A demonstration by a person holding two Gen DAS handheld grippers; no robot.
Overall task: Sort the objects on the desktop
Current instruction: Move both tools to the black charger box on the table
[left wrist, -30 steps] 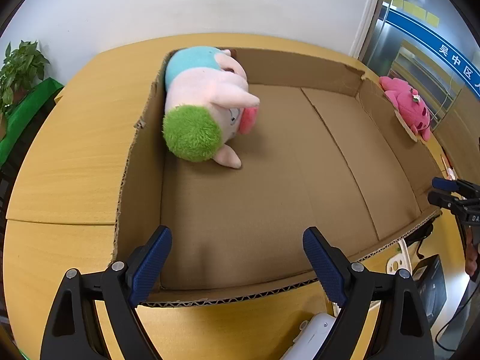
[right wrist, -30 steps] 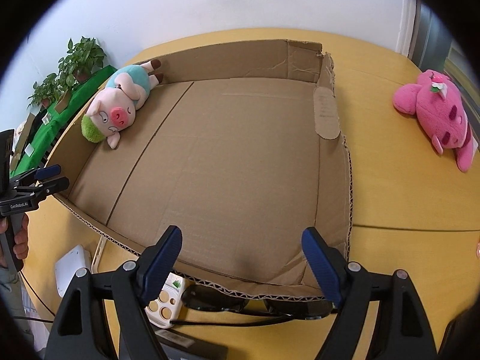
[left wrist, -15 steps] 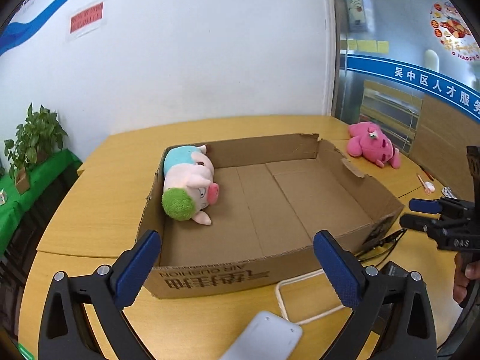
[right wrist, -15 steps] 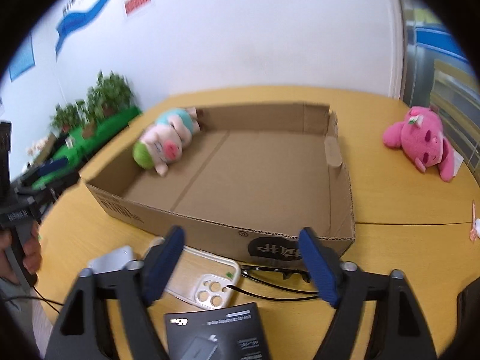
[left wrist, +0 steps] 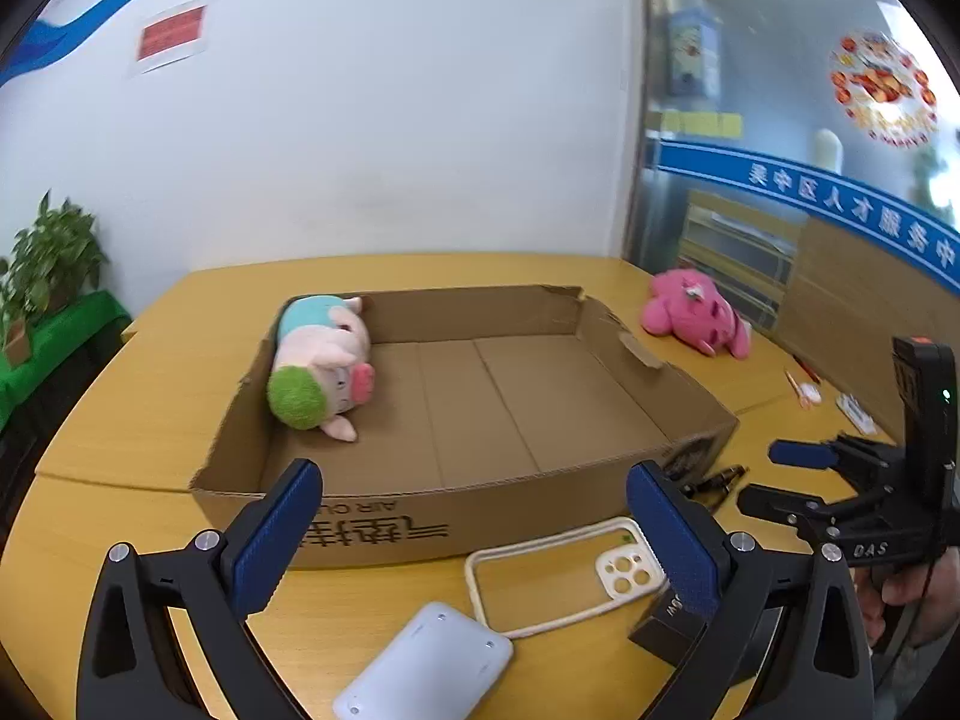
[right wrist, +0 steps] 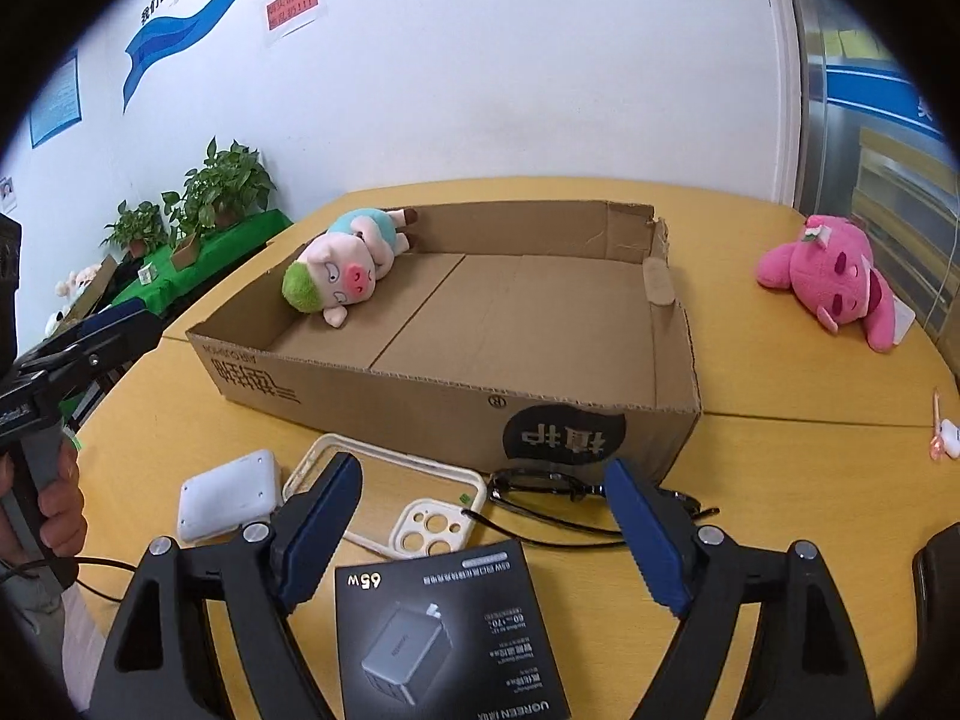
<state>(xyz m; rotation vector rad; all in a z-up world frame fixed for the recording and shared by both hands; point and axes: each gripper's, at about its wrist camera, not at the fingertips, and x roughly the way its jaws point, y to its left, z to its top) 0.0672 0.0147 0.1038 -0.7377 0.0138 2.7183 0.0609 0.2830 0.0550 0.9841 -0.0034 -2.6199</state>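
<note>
An open cardboard box [left wrist: 420,525] [right wrist: 390,402] lies on the yellow table. A pig plush with green hair [left wrist: 324,372] [right wrist: 342,276] lies in its far left corner. A pink plush [left wrist: 690,312] [right wrist: 840,276] rests on the table to the right of the box. In front of the box lie a cream phone case [left wrist: 624,576] [right wrist: 429,531], a white flat device [left wrist: 426,660] [right wrist: 231,492], a black charger box [right wrist: 444,618] and dark glasses [right wrist: 540,486]. My left gripper [left wrist: 471,516] hangs open over the case. My right gripper [right wrist: 483,504] is opening, with nothing between its jaws.
Each gripper shows in the other's view, held by a hand: the right gripper [left wrist: 780,480] at the right, the left gripper [right wrist: 108,330] at the left. Potted plants [right wrist: 198,198] stand on a green shelf beyond the table's left edge. Small pink items [right wrist: 942,438] lie far right.
Both grippers have drawn back and up from over the box. The box's front wall and the items before it have come into view. The pig plush lies as before.
</note>
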